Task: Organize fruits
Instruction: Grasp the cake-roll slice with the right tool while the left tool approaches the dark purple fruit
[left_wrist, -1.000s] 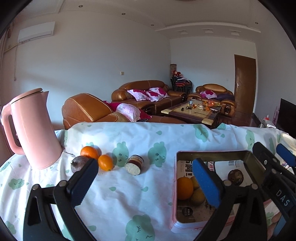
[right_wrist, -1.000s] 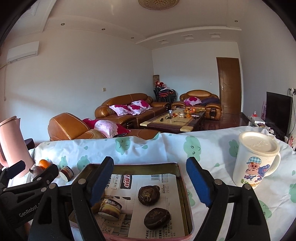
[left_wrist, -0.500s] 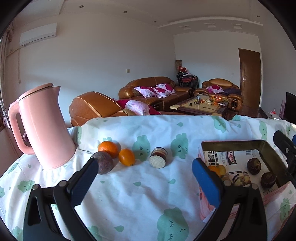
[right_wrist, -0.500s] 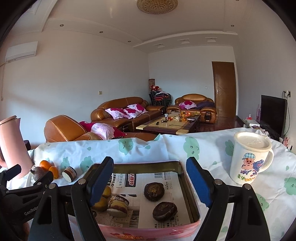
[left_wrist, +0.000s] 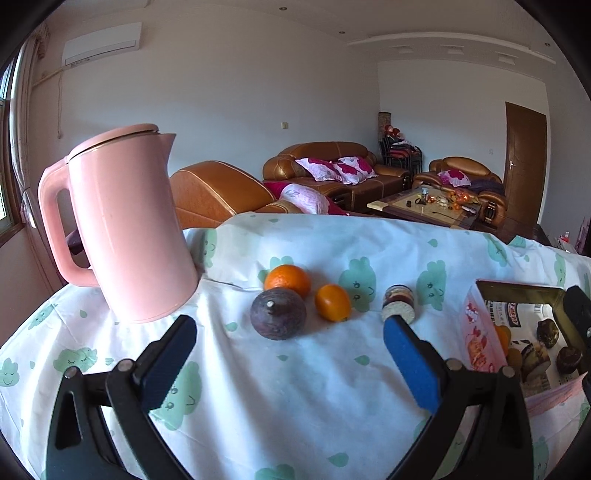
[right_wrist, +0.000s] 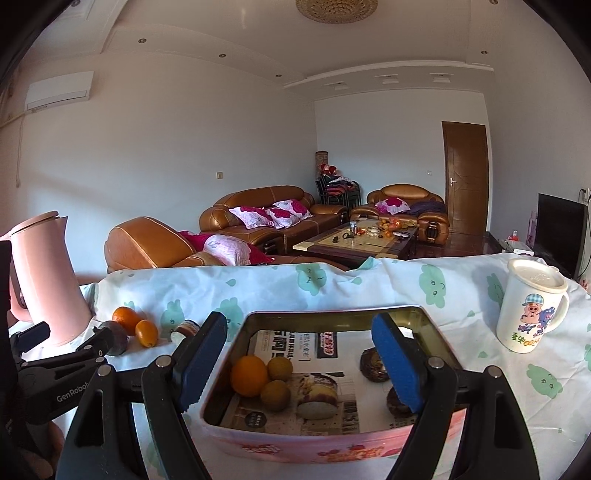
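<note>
On the patterned cloth lie a dark purple fruit (left_wrist: 277, 314), a large orange (left_wrist: 287, 280), a small orange (left_wrist: 332, 307) and a small round cake (left_wrist: 398, 308) on its side. My left gripper (left_wrist: 288, 332) is open just short of the purple fruit and holds nothing. At the right stands the pink tin box (left_wrist: 480, 339). In the right wrist view the tin box (right_wrist: 332, 446) holds an orange (right_wrist: 249, 374), two brownish fruits (right_wrist: 279, 368), a cake slice (right_wrist: 317, 393) and dark round pieces (right_wrist: 371, 363). My right gripper (right_wrist: 297, 336) is open above the box's near side, empty.
A tall pink kettle (left_wrist: 125, 221) stands left of the loose fruit, close to my left finger. A lidded cartoon mug (right_wrist: 530, 306) stands right of the box. The left gripper's body (right_wrist: 66, 362) shows at the left of the right wrist view. Beyond the table's far edge are sofas.
My left gripper has swung left from the tin box to the loose fruit, which now sits nearer and centred. My right gripper has shifted over the box, showing more of its contents.
</note>
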